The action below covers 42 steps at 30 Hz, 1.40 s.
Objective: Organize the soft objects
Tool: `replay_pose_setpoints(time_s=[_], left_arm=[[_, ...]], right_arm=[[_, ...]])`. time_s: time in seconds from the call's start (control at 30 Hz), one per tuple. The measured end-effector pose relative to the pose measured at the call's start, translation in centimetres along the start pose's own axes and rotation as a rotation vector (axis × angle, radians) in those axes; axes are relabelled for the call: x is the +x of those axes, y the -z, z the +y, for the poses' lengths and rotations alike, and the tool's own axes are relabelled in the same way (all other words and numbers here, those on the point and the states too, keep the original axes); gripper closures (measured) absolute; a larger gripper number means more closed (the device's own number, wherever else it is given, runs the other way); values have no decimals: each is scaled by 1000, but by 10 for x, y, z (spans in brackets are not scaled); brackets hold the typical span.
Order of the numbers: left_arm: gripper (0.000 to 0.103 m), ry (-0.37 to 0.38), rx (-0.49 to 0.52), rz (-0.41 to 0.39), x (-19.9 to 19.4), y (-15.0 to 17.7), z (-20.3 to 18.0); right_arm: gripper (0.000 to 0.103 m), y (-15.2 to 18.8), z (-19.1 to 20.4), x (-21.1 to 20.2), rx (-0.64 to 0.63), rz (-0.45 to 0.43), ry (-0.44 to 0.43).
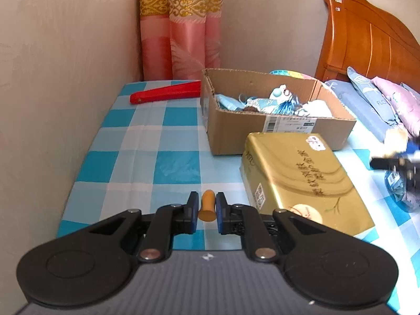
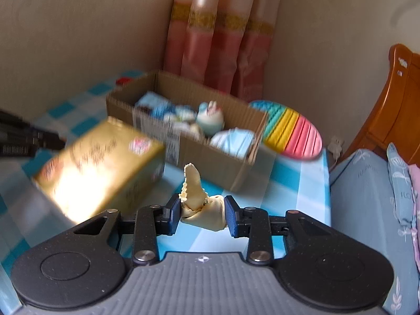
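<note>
Your left tongs point(image 1: 206, 207) clench a small orange rubbery peg point(image 1: 207, 206); your right tongs point(image 2: 202, 211) clench a cream plush scrap point(image 2: 202, 210). Ahead, the open cardboard box point(image 2: 218, 162) waits; the gold tin point(image 2: 99, 168) alongside could snag either load.

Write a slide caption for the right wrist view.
Right gripper clamps a cream soft toy above the checked cloth, facing a cardboard box of plush items.
</note>
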<state>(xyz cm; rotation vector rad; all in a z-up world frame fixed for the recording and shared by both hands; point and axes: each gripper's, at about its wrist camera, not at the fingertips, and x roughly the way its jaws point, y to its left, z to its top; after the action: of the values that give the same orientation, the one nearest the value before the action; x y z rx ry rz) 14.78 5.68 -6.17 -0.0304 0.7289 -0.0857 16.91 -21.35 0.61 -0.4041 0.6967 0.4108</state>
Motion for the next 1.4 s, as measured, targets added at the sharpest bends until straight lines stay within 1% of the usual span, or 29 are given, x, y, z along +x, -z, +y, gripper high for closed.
replay_pose_setpoints(time_s=[0.17,0.3,0.37,0.43,0.47,0.5,0.53,0.63,0.7,0.9,1.07,1.13,1.17,1.2,1.23,1.27,1.3,1.37,1.4], left_arm=[[91,2,11,-7,-3,-4,-1],[91,-1,28,-7,-4,-7,-2],[91,0,31,-9,-4,-9,-3],[91,-2,38,-13,-4,-13,-4],[91,-2,42,-15,-4,-14,-5],[91,-2,47,-18,-4,-17,-6],[91,0,53,-23,-5,-19,-6],[91,8,67,-38,-7,-28,-9],[91,12,71,-49,-8,-35,-12],[91,47,113,-97,-11,-64,-27],[91,61,168,-121,3,-97,-44],[88,69,188,-117,14,-109,-51],[83,71,187,-108,20,-114,-54],[67,66,188,-100,27,-119,-57],[55,55,186,-98,32,-122,-59],[28,39,184,-103,34,-122,-60],[16,19,183,-113,34,-122,-61],[14,0,190,-136,27,-119,-61],[10,0,200,-134,22,-116,-61]], right_arm=[[63,-38,-9,6,-11,-70,11],[63,-64,-15,26,-19,-85,4],[58,-73,-19,38,-2,-92,2],[33,-76,-20,48,5,-77,-16],[28,-75,-20,49,15,-80,-15],[18,-72,-20,49,23,-84,-12],[11,-69,-20,47,32,-83,-13],[4,-57,-21,38,75,-72,-20],[0,-49,-20,30,103,-64,-29],[0,-24,-16,5,196,-52,-50],[0,-7,-13,-8,253,-55,-50],[0,-2,-13,-11,265,-47,-47],[0,-1,-12,-12,267,-40,-46],[0,0,-12,-13,268,-36,-39],[0,2,-12,-14,270,-33,-30],[0,3,-11,-16,273,-25,-26],[0,4,-12,-17,276,-20,-25],[0,6,-13,-22,289,-16,-19],[0,6,-14,-24,292,-10,-16]])
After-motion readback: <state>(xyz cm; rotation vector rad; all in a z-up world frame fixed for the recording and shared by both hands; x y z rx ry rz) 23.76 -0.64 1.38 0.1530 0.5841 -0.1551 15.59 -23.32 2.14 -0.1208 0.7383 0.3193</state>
